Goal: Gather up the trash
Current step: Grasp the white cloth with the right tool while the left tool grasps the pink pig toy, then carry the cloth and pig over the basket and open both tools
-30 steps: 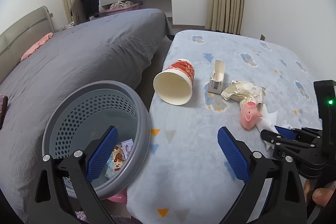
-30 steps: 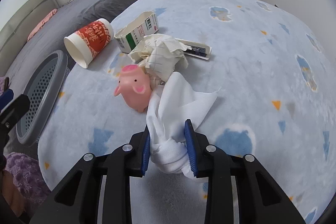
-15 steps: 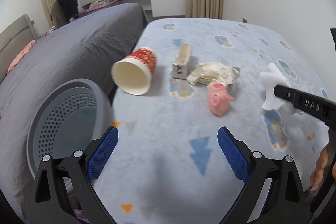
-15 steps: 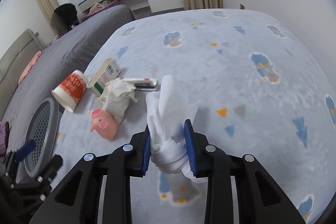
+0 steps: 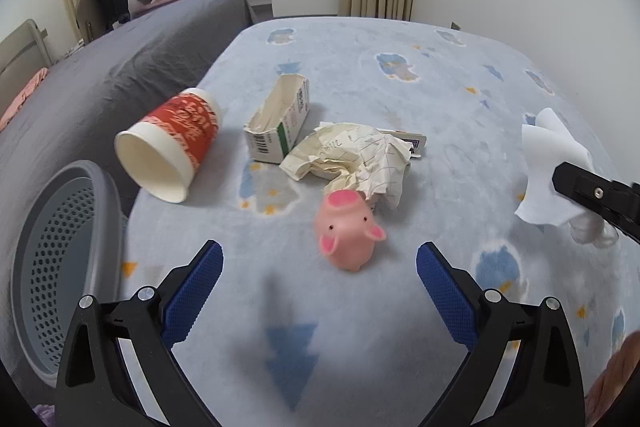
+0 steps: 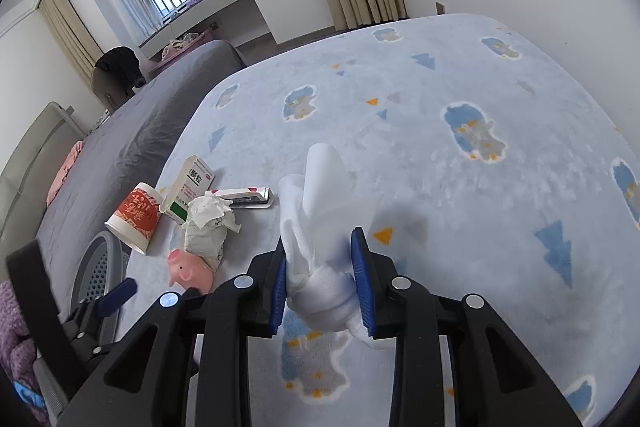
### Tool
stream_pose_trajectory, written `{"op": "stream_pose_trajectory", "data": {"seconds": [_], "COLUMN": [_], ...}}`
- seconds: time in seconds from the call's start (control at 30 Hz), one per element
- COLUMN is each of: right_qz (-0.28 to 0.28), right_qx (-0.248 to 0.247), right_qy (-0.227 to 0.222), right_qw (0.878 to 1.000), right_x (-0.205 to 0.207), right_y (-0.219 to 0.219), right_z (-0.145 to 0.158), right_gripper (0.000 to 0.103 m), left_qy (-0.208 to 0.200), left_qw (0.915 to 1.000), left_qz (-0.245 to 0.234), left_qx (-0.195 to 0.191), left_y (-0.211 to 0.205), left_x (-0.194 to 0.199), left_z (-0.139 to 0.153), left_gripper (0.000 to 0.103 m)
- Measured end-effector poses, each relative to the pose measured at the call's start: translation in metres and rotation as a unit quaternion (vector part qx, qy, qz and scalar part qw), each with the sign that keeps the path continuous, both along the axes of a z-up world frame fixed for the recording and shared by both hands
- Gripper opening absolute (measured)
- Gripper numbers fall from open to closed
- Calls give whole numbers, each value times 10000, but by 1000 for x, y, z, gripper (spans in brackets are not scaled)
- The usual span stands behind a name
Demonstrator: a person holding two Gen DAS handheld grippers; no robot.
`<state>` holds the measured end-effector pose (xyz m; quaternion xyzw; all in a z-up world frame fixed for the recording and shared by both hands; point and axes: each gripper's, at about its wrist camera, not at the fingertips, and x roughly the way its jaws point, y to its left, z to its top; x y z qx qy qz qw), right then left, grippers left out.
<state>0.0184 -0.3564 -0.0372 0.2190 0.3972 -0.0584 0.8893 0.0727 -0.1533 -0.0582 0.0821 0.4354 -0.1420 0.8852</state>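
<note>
Right claw point(image 6: 320, 283) clamped on a knotted wad of white tissue point(image 6: 320, 227), loose tail fanning up past the blue pads, whole bundle lifted clear of the patterned bed cover point(image 6: 480, 87). Seen from the left wrist view as well: same tissue point(image 5: 552, 167) hanging off the black finger at the far right edge.

Left claw point(image 5: 318, 277) spread wide and empty, hovering low over the cover with the pink pig toy point(image 5: 346, 231) just ahead of the gap between its pads.

Outward from there: crumpled paper point(image 5: 352, 159) touching the pig's far side, an open white and green carton point(image 5: 280, 123) beside it, a flat wrapper point(image 5: 408, 141) poking out behind, and a red paper cup point(image 5: 172, 143) tipped on its side near the cover's left edge. Grey perforated bin point(image 5: 52, 267) down at the left, beside the bed, below the cup.

Judged step: carrying the tissue across to the bin. Best done by keeping the squeeze firm, since only the knot is pinched and the tail hangs free. Worth passing high enough over the pig and crumpled paper to avoid dragging them along. Release only once directly above the bin's mouth, as light tissue drifts. Probably wise to keep the left claw out of the crossing path, and to leave the pig alone, likely a toy rather than rubbish.
</note>
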Motion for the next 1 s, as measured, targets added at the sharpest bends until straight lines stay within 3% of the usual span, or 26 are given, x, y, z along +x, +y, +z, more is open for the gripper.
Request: {"op": "stream_pose_trajectory", "data": {"seconds": [0.2,0.27,0.37,0.43,0.7,1.0], "right_qz": [73,81,85,100,129,391], "right_qx": [66,92,139,145,207,302], "right_qy": [10,17,25,26,-13,-227], "right_qw": [10000,9999,9999,9998,9997,9985], "right_x": [3,4,5,6,8,6], "right_y": [1,-1,-2,-1,3,26], "right_z": [-2,-3,-4,-4,-3,8], "right_gripper": [29,29,29,29,29,29], "left_qy": [-112,-166,-101,-7,-101,-454], "left_qw": [9999,9998,9999,10000,9999,9988], "left_qz": [129,134,63,-12,-93,189], "left_qx": [-1,-8,-9,-20,-20,-81], "left_y": [-6,-6,-7,-7,5,53], "left_x": [9,8,9,11,-5,-20], "left_z": [-9,-8,-10,-13,-1,41], "left_gripper": [94,84,61,35,34,34]}}
